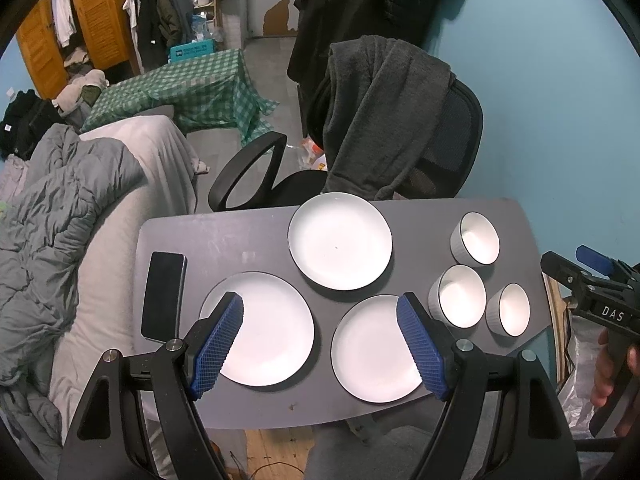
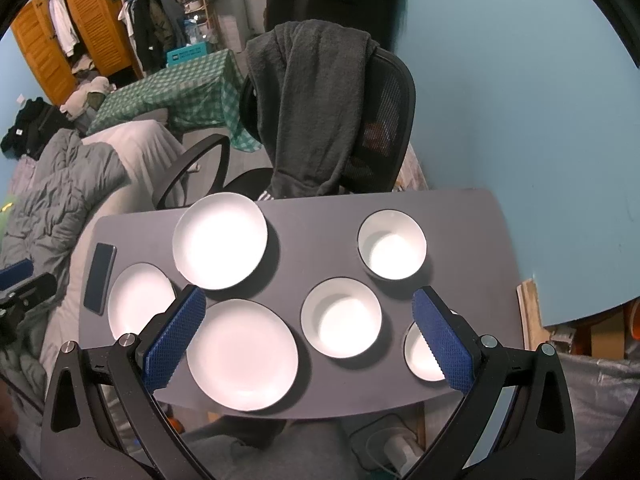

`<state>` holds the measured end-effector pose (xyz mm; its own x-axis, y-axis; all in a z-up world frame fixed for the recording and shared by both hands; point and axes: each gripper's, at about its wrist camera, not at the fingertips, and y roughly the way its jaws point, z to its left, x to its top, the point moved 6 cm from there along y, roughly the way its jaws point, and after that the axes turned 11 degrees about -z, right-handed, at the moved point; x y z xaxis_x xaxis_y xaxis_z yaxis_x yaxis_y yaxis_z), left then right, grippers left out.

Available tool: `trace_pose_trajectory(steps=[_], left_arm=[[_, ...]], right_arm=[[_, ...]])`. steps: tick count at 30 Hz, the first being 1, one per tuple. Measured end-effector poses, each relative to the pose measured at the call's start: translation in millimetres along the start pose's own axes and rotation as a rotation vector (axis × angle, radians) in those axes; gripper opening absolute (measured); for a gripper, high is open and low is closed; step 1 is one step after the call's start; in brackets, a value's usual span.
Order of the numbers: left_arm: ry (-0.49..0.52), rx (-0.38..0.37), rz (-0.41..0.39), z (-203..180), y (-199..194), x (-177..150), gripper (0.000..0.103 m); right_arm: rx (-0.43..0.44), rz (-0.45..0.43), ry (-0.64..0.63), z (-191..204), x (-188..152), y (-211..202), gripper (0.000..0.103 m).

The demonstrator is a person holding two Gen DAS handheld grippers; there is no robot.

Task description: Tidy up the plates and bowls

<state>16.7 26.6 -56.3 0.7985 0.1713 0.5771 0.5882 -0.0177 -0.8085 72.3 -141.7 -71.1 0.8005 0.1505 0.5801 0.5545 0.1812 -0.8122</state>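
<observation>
Plates (image 1: 340, 240) flat, bowls (image 2: 392, 244) upright | left gripper (image 1: 320, 336) spread

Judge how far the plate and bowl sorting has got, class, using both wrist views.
Nothing looks done: three plates and three bowls lie singly on the table, none stacked. Nothing is in hand: left gripper and right gripper are open and empty. All the stacking remains.
</observation>
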Motion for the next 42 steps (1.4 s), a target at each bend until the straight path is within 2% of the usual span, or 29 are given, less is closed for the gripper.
trace_pose_trajectory(steps=[24, 36, 42], left_arm=[[0.001, -0.020, 0.000, 2.4, 0.9, -3.3, 0.080], [0.111, -0.046, 0.014, 9.6, 18.4, -4.9, 0.080], [0.150, -0.093, 0.028, 8.4, 31.1, -11.0, 0.080]], right_arm=[[-0.001, 0.003, -0.009, 3.9, 0.4, 0.4, 0.101], [-0.014, -0.001, 0.008, 10.8, -2.0, 3.3, 0.101], [-0.070, 0.010, 0.037, 4.4, -8.8, 7.0, 0.101]])
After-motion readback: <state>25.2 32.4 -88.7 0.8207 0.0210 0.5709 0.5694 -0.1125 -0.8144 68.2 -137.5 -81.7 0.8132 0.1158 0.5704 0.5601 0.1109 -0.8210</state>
